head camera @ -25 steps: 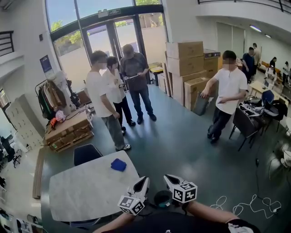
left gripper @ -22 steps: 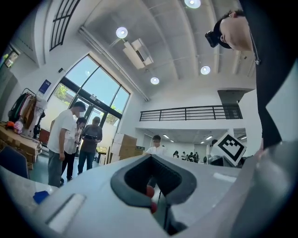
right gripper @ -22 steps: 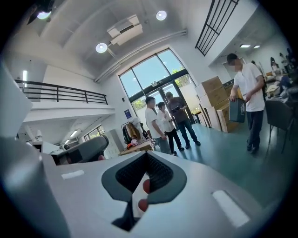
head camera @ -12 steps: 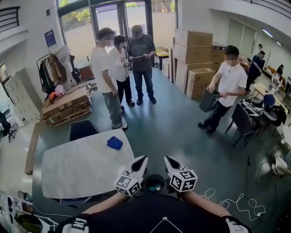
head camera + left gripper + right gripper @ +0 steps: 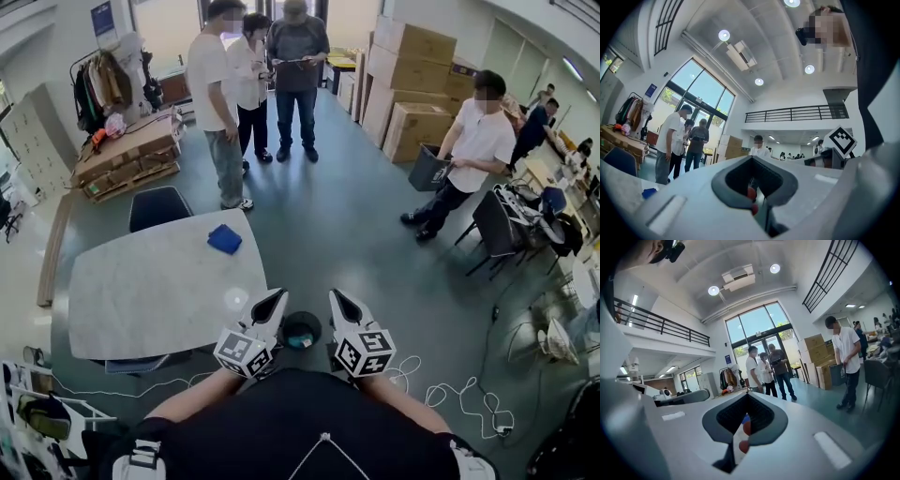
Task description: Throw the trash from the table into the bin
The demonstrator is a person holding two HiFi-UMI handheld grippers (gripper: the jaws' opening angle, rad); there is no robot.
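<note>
A flat blue item [image 5: 224,239] lies near the far edge of the pale marble table [image 5: 141,300]; it also shows low at the left in the left gripper view [image 5: 648,192]. A round black bin [image 5: 300,330] stands on the floor by the table's near right corner, with something teal inside. My left gripper [image 5: 270,304] and right gripper [image 5: 335,300] are held close to my body on either side of the bin, pointing away and up. Both are shut, the left [image 5: 751,159] and the right [image 5: 746,394] each with nothing between the jaws.
A dark chair [image 5: 159,206] stands at the table's far side. Three people [image 5: 253,84] stand beyond it; another person [image 5: 473,150] carries a dark box at right. Cardboard boxes [image 5: 412,84] are stacked behind. Cables [image 5: 450,394] trail on the floor at right.
The head view has tipped downward, so table, bin and grippers sit higher in frame. The grippers kept their pose beside the bin. The person in white stepped sideways with the box.
</note>
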